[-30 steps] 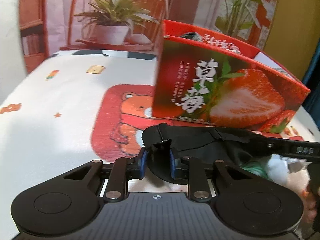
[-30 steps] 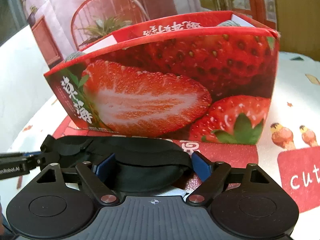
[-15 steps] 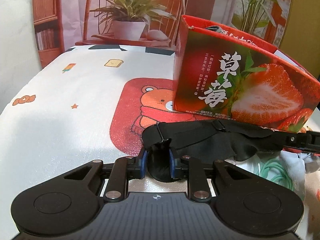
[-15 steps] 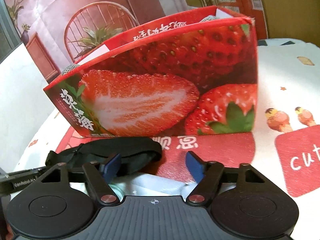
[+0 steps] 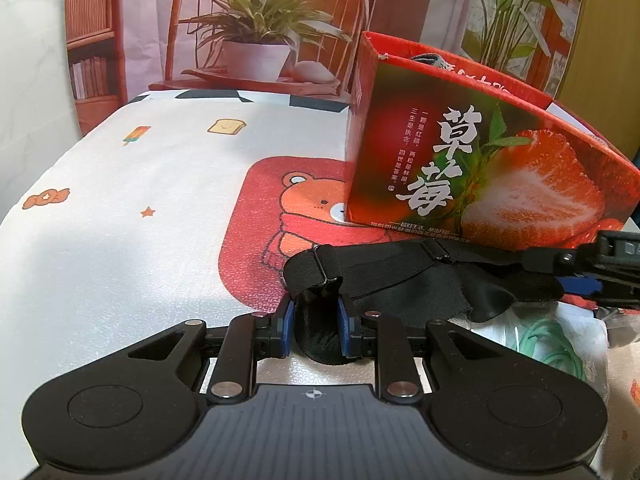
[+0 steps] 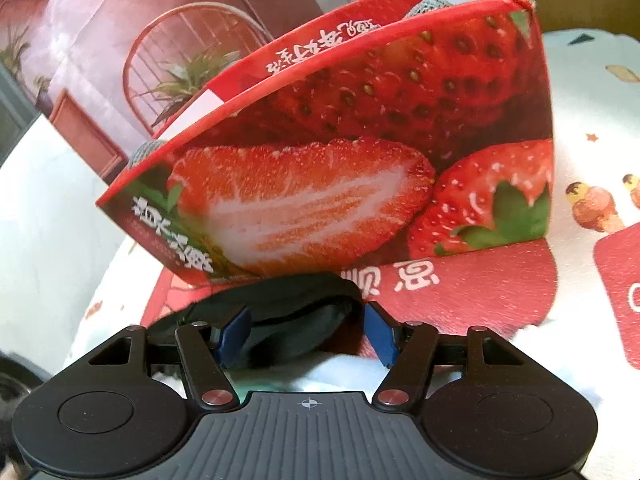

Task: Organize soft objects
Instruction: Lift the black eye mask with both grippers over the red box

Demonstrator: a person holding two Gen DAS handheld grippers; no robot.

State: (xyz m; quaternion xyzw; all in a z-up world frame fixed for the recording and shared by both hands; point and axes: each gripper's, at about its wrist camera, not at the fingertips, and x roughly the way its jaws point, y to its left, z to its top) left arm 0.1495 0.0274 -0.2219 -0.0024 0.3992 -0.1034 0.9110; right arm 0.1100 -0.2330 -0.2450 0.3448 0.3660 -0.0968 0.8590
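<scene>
The left gripper is clamped on one end of a black sleep mask, its blue pads pressing the padded fabric from both sides. The right gripper has just been closing around the other end of the mask; the fabric sits between its blue pads, but whether they press on it yet cannot be told from the blurred right wrist view. In the left wrist view the mask stretches sideways between the two grippers, low over the table, with its elastic strap looped on top. Just beyond the mask stands an open red carton printed with strawberries, and something grey and knitted shows over its rim. Under the mask's right part lies a white wrapper or bag holding something coiled and mint green. All of this rests on a white tablecloth with a red bear patch and small printed sweets. Behind the table hangs a backdrop showing a potted plant on a chair.
</scene>
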